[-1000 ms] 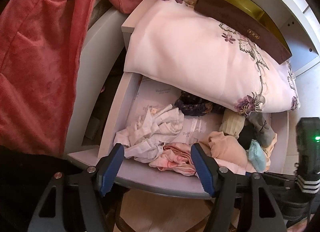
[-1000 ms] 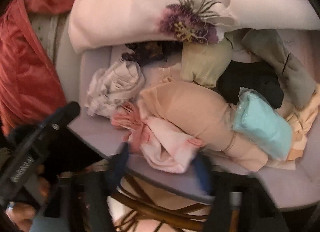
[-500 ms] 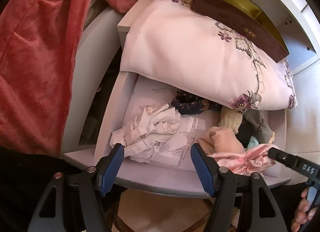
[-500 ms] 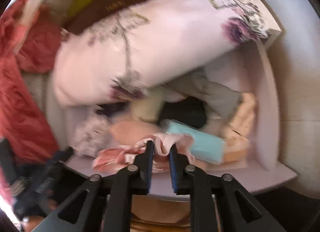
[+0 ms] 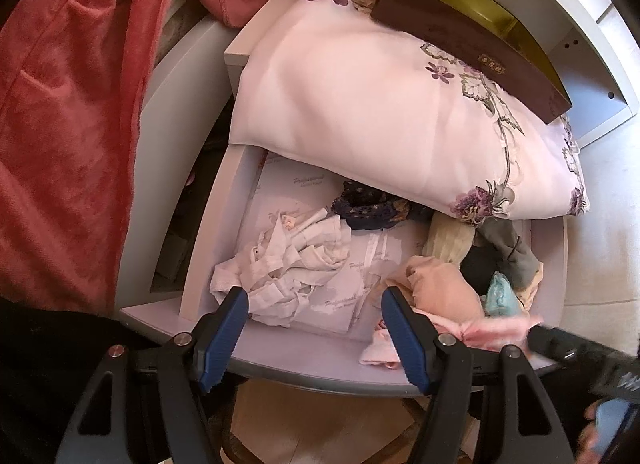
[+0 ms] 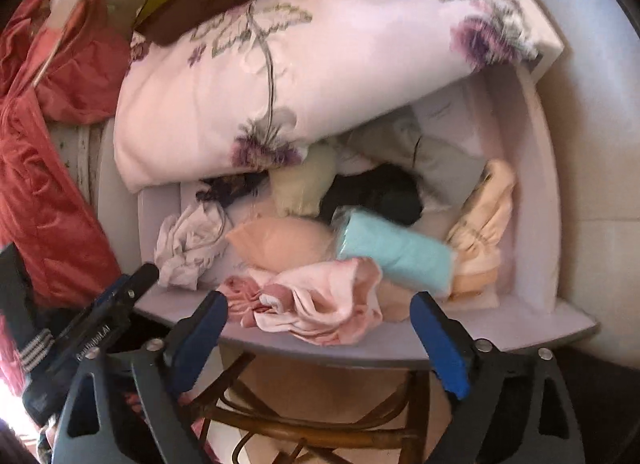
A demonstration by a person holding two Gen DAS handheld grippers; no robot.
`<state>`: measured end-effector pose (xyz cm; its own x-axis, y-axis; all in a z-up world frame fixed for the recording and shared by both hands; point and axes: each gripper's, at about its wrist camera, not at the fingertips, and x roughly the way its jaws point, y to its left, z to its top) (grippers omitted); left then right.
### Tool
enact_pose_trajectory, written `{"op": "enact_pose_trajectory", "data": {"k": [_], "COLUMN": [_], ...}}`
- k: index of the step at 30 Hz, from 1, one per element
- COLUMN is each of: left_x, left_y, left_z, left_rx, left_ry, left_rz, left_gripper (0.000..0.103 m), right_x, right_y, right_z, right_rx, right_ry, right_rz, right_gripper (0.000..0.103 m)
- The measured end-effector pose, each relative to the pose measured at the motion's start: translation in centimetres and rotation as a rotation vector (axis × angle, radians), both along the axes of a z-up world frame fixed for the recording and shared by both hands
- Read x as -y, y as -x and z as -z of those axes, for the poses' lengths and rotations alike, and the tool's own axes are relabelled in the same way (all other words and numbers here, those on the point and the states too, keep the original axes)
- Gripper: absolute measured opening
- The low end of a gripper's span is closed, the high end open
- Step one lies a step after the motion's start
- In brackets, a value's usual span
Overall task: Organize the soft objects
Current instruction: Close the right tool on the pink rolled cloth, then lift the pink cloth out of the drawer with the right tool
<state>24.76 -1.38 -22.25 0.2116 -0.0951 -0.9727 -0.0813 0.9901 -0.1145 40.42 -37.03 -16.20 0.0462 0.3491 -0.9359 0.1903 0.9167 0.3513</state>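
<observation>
Open drawer (image 6: 532, 192), pink garment (image 6: 320, 300), fingers opening.

We see a pale pink pillow (image 5: 360, 112) with purple flowers, a plain coral-red fleece blanket (image 5: 60, 124), a mint-green fabric roll (image 6: 394, 250) and a crumpled white cloth (image 5: 288, 264).

Right gripper (image 6: 318, 340) jaws opening over the crumpled pale pink cloth (image 6: 320, 306) lying free at the white drawer's (image 6: 538, 192) front edge.
</observation>
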Motion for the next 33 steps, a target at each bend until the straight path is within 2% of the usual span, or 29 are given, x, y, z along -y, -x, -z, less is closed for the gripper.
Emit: {"op": "enact_pose_trajectory", "data": {"k": [4,7,9,11,15,17,18,20,24,27,33], "left_x": [-0.1,0.0,0.1,0.3,0.7,0.4,0.1,-0.5,-1.1,-1.0,-1.1], "left_y": [0.0,0.0,0.0,0.0,-0.1,-0.2,-0.2,-0.3,-0.4,-0.4,-0.6], "left_z": [0.2,0.4,0.7,0.9,1.8,2.1,2.1,2.2,2.5,3.1,3.3], "left_rx": [-0.005,-0.015,-0.023,-0.028,-0.055,-0.065,-0.068,-0.076,-0.091,-0.108,-0.111], "left_ry": [-0.001,-0.006,-0.012,-0.020,-0.028,-0.030,-0.026,-0.012,-0.004,-0.030,-0.034], "left_rz": [-0.003,0.005,0.014,0.024,0.043,0.030,0.022,-0.003,-0.031,-0.021,-0.017], "left_gripper": [0.070,0.070,0.070,0.070,0.070,0.070,0.070,0.070,0.070,0.070,0.070], "right_x": [-1.3,-3.7,-5.2,-6.1,-6.6,-6.9,-6.9,-6.8,-6.7,-6.4,-2.7], "right_y": [0.1,0.0,0.1,0.3,0.6,0.8,0.8,0.8,1.0,1.0,0.5], "right_z": [1.7,1.9,1.9,2.3,3.1,3.2,3.1,2.7,2.0,1.1,-2.2], "right_rx": [-0.034,-0.007,0.008,0.002,-0.017,-0.015,-0.009,0.004,0.027,0.056,0.169], "right_ry": [-0.023,0.005,0.028,0.045,0.030,0.039,0.044,0.063,0.099,0.130,0.125], "right_rz": [-0.034,-0.143,-0.204,-0.244,-0.269,-0.283,-0.284,-0.283,-0.284,-0.270,-0.097], "right_gripper": [0.095,0.094,0.086,0.069,0.059,0.037,0.034,0.018,0.018,0.018,0.017]}}
